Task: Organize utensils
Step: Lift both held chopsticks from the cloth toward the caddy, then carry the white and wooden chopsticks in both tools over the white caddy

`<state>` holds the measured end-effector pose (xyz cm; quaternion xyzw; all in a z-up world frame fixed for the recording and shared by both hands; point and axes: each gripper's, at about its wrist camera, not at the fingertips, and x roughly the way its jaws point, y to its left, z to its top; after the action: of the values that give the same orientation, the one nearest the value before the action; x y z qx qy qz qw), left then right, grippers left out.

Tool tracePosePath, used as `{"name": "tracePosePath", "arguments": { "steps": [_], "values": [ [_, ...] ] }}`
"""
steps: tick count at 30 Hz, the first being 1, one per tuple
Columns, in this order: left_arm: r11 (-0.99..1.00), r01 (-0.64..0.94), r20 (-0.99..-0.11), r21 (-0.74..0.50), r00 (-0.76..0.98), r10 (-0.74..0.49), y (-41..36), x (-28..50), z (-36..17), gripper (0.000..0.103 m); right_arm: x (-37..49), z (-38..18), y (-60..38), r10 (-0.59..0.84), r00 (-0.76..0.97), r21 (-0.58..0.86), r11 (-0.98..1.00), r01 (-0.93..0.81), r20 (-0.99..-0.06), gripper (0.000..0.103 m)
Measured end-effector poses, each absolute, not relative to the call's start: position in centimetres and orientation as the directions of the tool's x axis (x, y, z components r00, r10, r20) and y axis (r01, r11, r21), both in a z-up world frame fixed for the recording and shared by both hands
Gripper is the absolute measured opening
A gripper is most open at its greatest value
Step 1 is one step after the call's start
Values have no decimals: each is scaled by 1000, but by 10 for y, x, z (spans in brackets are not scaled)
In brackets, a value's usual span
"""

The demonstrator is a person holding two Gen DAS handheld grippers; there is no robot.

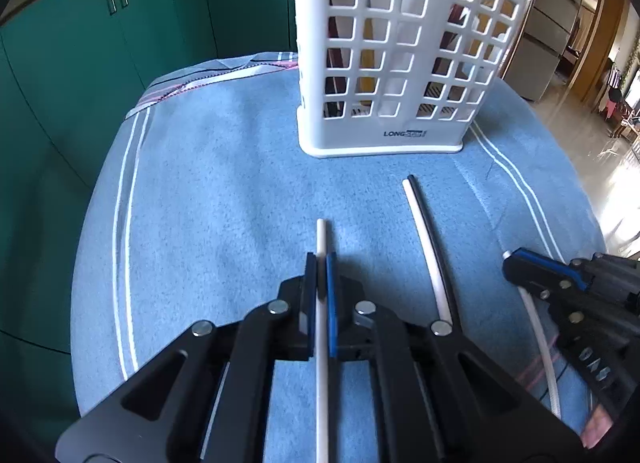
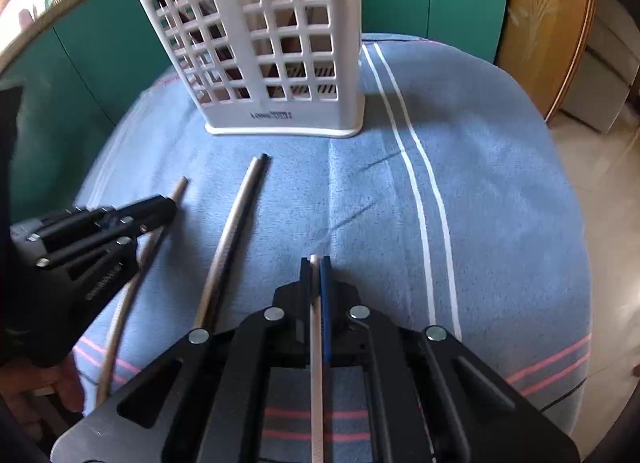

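A white slotted utensil holder (image 1: 400,63) stands upright at the far side of a blue towel; it also shows in the right wrist view (image 2: 276,43). My left gripper (image 1: 321,263) is shut on a white chopstick (image 1: 321,235) that runs back between its fingers. My right gripper (image 2: 315,263) is shut on another white chopstick (image 2: 316,343). A white chopstick (image 1: 424,239) lies loose on the towel between the two grippers with a black one close beside it; the pair also shows in the right wrist view (image 2: 228,239).
The blue towel (image 1: 220,191) with white and pink stripes covers a round table. Green cabinets (image 1: 80,83) stand behind it. The holder contains some utensils. Tiled floor lies to the right (image 2: 608,223).
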<state>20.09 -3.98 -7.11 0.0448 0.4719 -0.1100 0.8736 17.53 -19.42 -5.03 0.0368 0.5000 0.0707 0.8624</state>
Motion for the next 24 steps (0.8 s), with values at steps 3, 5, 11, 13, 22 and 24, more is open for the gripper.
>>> {"name": "tracePosePath", "arguments": {
  "steps": [3,5,11,13,22,24],
  "values": [
    [972,231,-800,-39,576,-169,-33,183,-49,4,159,-27,-198,202,545,169,979,-112,-814,5],
    [969,242,-767,-54,611,-195,-29,168,-28,4,144,-10,-199,226,583,185,974,-131,-781,5],
    [959,276,-661,-63,709,-247,-17,108,26,4,99,50,-200,267,686,185,964,-193,-677,5],
    [955,288,-639,-67,723,-263,-14,96,40,4,86,67,-196,270,711,184,963,-197,-649,5],
    [946,307,-561,-99,768,-308,-8,38,90,4,48,117,-197,271,770,192,962,-194,-577,5],
    [947,306,-550,-92,777,-305,-8,35,100,4,42,129,-197,272,781,188,962,-200,-562,5]
  ]
}}
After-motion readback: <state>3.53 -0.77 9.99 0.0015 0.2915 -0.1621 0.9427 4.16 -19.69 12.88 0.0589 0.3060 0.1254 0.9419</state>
